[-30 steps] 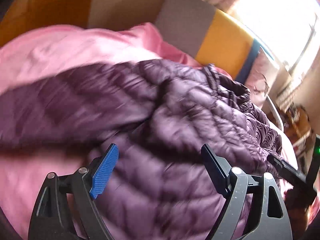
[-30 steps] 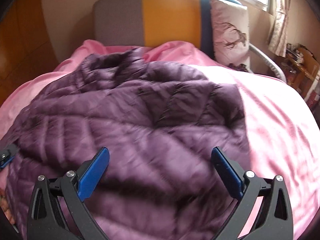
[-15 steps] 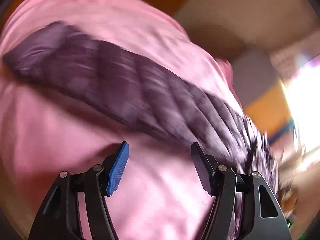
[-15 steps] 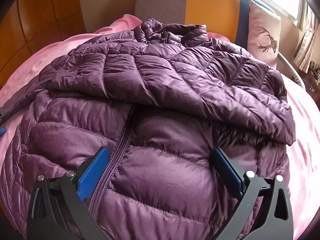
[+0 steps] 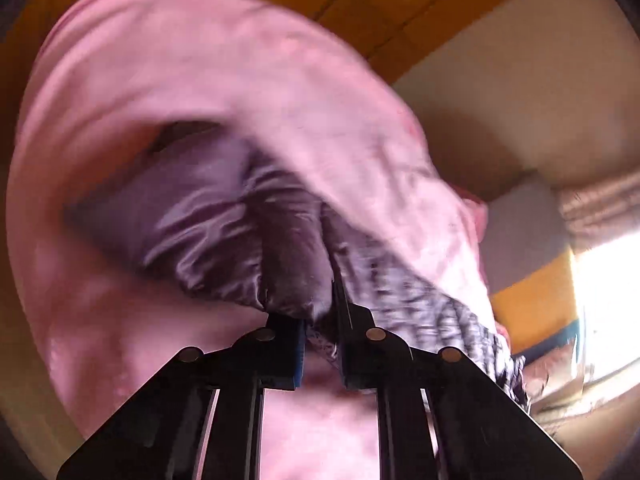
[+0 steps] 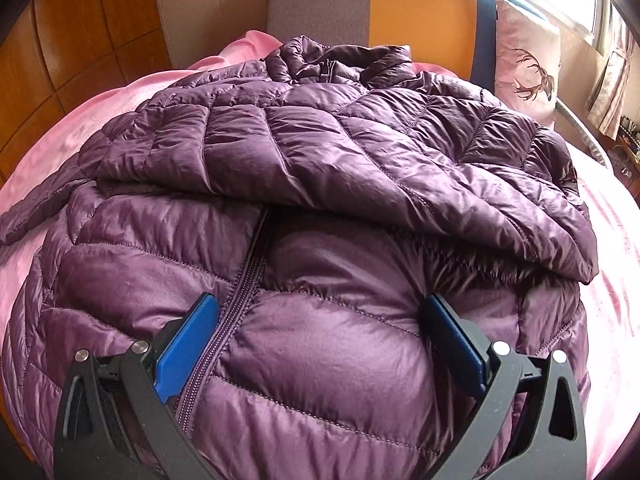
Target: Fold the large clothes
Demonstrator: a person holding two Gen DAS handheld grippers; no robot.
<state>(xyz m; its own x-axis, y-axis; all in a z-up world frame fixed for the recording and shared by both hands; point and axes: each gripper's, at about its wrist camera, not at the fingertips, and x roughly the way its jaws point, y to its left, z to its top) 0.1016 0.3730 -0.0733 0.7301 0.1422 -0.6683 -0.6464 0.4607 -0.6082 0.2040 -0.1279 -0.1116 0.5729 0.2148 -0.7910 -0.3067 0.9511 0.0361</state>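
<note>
One pink bedspread (image 6: 612,280) fills the ground beneath both tools, reaching ahead to a grey, yellow and blue headboard (image 6: 420,4). Spread over it, directly under and ahead of the right gripper (image 6: 320,344), lies the purple quilted jacket (image 6: 320,148), one sleeve folded across its chest, collar farthest away. A deer-print pillow (image 6: 526,56) leans ahead to the right. The jacket's zipper (image 6: 236,304) runs just inside the right gripper's left finger, whose jaws stand wide apart. The left gripper (image 5: 320,332) is clamped on the jacket's sleeve end (image 5: 248,240).
</note>
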